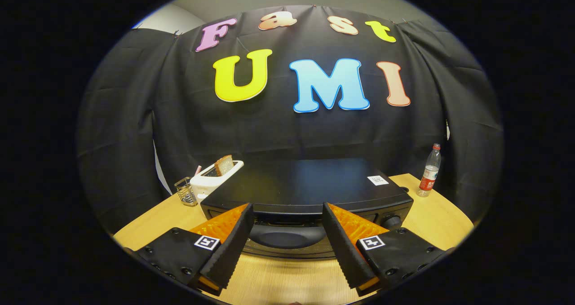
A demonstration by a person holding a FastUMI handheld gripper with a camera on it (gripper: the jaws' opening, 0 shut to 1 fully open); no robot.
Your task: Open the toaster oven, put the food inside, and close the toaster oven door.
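One black toaster oven sits on the wooden table, just ahead of the gripper. Its front faces the fingers and its long axis runs side to side across the view. Door looks closed — the dark curved handle lies between the two fingers, a knob sits at the front's right end, and a small white sticker is on the top near the right rear corner.

Jaws are spread wide, gripping nothing — the fingers straddle the handle; I can't tell if the fingertips touch the oven's front edge.

Just left of the oven, behind its corner, a white toaster holds a slice of bread standing upright in its slot. Next to that, further left, is a small wire mesh holder; its contents aren't readable. A pink stick-like item shows between holder and toaster.

Well apart on the right, a clear plastic bottle with a red label stands upright near the table's back edge.
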